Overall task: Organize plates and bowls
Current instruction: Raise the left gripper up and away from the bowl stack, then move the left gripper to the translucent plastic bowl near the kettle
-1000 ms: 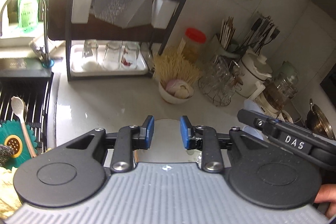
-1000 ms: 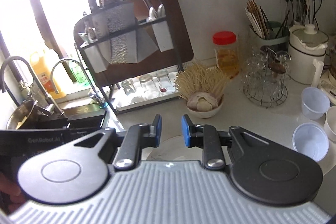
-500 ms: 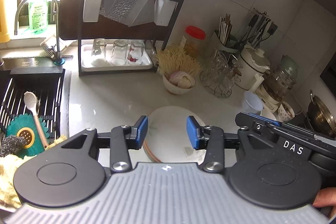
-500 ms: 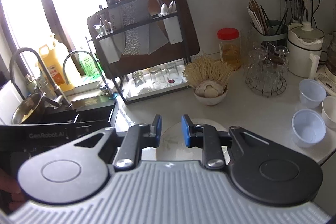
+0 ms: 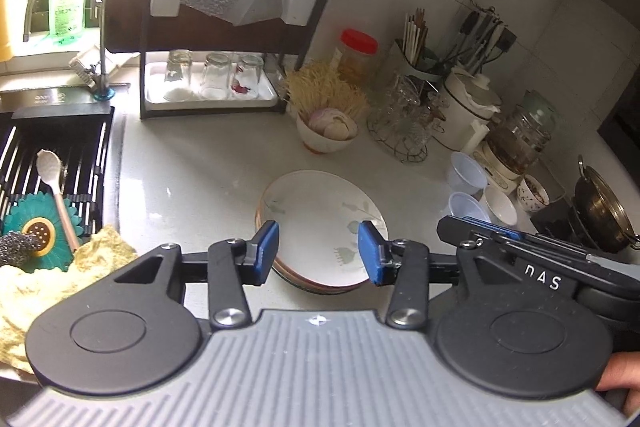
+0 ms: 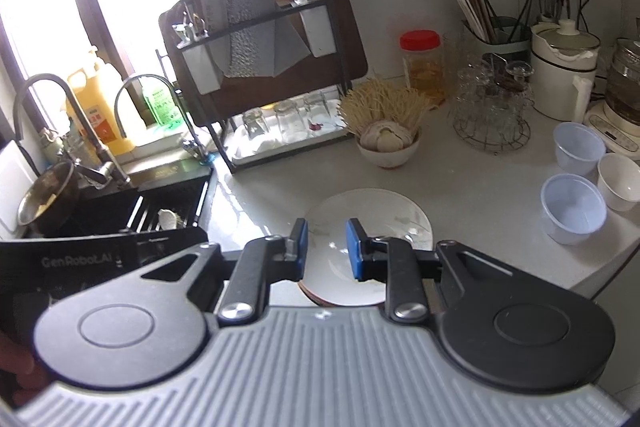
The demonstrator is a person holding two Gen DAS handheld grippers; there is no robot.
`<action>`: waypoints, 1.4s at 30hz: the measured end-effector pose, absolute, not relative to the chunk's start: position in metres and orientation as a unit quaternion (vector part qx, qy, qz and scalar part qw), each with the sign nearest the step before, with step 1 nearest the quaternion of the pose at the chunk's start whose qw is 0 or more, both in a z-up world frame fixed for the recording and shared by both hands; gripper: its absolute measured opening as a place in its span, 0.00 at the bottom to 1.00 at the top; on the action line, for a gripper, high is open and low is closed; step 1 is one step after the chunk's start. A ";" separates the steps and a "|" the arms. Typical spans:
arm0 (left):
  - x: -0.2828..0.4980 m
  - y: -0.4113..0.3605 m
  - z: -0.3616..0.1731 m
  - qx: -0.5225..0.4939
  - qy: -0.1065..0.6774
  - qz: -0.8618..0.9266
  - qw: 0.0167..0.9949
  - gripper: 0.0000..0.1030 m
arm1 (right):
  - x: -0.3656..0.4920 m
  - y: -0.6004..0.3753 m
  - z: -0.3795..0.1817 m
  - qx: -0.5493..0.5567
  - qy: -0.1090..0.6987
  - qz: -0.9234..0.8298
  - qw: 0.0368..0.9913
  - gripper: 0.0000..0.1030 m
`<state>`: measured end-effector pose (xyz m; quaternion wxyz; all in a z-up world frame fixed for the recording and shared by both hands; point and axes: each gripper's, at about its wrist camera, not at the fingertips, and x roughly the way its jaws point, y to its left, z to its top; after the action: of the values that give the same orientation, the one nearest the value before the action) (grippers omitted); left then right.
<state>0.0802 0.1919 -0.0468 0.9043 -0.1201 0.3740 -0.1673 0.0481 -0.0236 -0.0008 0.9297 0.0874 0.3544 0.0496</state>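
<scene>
- Far left: sink (image 5: 56, 163) with a spoon (image 5: 54, 183) on its rack, unrelated to the coming move.
- Left claw (image 5: 318, 253): half open, just widened, nothing between the pads; hovering over the near edge of the plates.
- Centre of the bench (image 5: 192, 163): stack of plates (image 5: 320, 223), white floral one on top, lying flat just beyond both claws.
- Right claw (image 6: 327, 249): narrow gap, empty, above the near part of the same stack (image 6: 368, 223).
- Far right: plastic bowls (image 6: 574, 209) and a white bowl (image 6: 620, 181), well apart from the stack, nearer to the right claw.
- Hard to tell: number of plates in the stack; near rim hidden behind the claws.
</scene>
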 end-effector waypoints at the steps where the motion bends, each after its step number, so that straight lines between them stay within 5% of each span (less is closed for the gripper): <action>1: 0.082 0.191 -0.048 -0.124 0.376 -0.170 0.902 0.48 | 0.048 -0.025 -0.001 0.089 0.357 0.046 0.929 0.24; 20: 0.124 0.107 -0.066 -0.076 0.418 -0.245 0.872 0.49 | 0.032 -0.099 -0.021 0.135 0.359 -0.067 0.921 0.25; 24: 0.135 0.086 -0.070 -0.087 0.426 -0.243 0.867 0.48 | 0.032 -0.124 -0.022 0.141 0.356 -0.082 0.920 0.56; 28: 0.147 0.060 -0.074 -0.084 0.434 -0.248 0.862 0.50 | 0.036 -0.149 -0.025 0.145 0.362 -0.101 0.915 0.66; 42: 0.216 -0.050 -0.106 -0.092 0.481 -0.254 0.834 0.50 | 0.081 -0.262 -0.057 0.182 0.395 -0.138 0.890 0.66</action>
<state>0.2162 -0.0504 -0.1057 0.8341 -0.0916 0.4810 -0.2541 0.0808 -0.2618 -0.0567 0.8899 0.1817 0.3950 -0.1382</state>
